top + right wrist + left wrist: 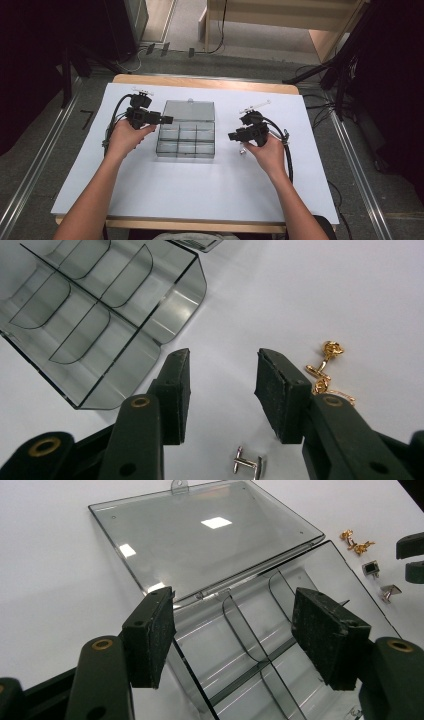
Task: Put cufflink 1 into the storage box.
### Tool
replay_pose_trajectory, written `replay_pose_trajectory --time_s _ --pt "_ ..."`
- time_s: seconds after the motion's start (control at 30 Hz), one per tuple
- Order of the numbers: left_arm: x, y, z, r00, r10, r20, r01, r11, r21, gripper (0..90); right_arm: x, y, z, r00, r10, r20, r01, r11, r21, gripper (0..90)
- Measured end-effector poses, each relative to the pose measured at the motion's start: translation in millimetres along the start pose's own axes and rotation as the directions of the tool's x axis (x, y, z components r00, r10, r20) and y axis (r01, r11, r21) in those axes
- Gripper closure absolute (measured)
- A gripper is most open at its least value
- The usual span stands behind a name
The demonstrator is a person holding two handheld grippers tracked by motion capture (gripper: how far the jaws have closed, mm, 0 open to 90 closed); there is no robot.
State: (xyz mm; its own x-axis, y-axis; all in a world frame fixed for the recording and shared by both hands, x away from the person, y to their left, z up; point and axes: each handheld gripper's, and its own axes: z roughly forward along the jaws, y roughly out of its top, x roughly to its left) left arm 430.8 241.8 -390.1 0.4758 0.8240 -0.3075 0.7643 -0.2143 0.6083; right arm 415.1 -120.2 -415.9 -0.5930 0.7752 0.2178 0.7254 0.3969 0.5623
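A white-covered tabletop carries everything, with bare space near the person, probably so both forearms can reach in.

Largest on it is the clear compartment box, lying left of centre with its lid folded flat on the far side. It seems to lie open like this so that small pieces can be dropped straight into the divided cells, which look empty in the gripper views.

The left tongs hover at the box's near-left corner. In the left gripper view their pads stand wide apart, one outside the wall and one over the compartments, touching nothing that can be made out. They appear placed to steady the box.

The right tongs sit to the right of the box, pointing left, half open with nothing between the pads; they hold nothing.

Smallest are the cufflinks on the white surface right of the box. A silver cufflink lies just below the gap of the right tongs in the right gripper view, close to them but not between the pads. The gold cufflinks lie just beside the right-hand pad, partly hidden behind it. The right tongs look poised to pick one up for the box.
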Motion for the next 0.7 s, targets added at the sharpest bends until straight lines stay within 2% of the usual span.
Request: replay_pose_trajectory --time_s 0.13,0.3,0.7 --pt "0.6 0.0 -0.5 1.0 0.0 0.0 0.0 1.0 0.0 34.7 -2.8 -0.3 1.6 0.9998 -0.007 0.019 0.007 1.0 0.027 58.5" --pt "1.3 0.5 -0.8 1.0 -0.002 0.0 0.002 1.0 0.002 34.7 -5.9 -1.0 4.6 0.9998 -0.01 0.017 0.009 0.998 0.056 58.8" --pt "3.4 0.0 -1.3 1.0 -0.003 0.001 0.003 1.0 0.009 34.7 -11.5 -2.2 5.7 0.9994 -0.02 0.03 0.017 0.996 0.089 61.1"
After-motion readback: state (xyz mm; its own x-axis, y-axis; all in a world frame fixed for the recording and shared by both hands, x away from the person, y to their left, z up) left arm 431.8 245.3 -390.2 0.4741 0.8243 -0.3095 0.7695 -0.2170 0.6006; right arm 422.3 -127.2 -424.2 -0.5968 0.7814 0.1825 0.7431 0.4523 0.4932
